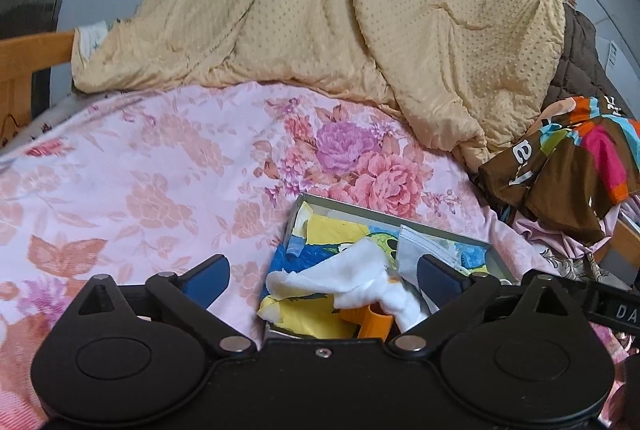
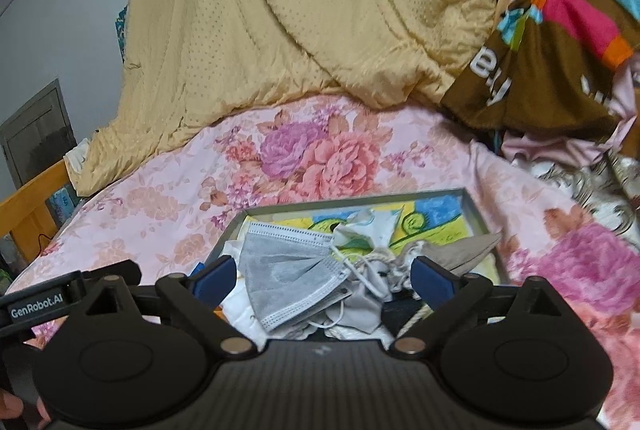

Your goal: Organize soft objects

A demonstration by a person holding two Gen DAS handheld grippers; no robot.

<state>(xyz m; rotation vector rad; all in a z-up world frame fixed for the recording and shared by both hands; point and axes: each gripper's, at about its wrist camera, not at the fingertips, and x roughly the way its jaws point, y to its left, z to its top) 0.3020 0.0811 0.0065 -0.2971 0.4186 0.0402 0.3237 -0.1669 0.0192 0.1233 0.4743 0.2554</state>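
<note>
A shallow grey tray [image 1: 394, 214] with a yellow and blue picture lining lies on the floral bed sheet. It holds soft items: a white cloth [image 1: 352, 280], a grey face mask [image 2: 286, 272], a small drawstring pouch [image 2: 460, 250] and string. My left gripper [image 1: 322, 276] is open, its blue pads either side of the white cloth just above the tray. My right gripper [image 2: 322, 276] is open over the tray [image 2: 474, 209], the mask between its pads. Neither holds anything.
A pink floral sheet [image 1: 140, 181] covers the bed. A yellow quilt [image 1: 320, 9] is heaped at the back. A brown multicoloured garment [image 1: 568, 157] lies at the right, over a brown quilted item. A wooden bed frame [image 1: 28, 53] is at the left.
</note>
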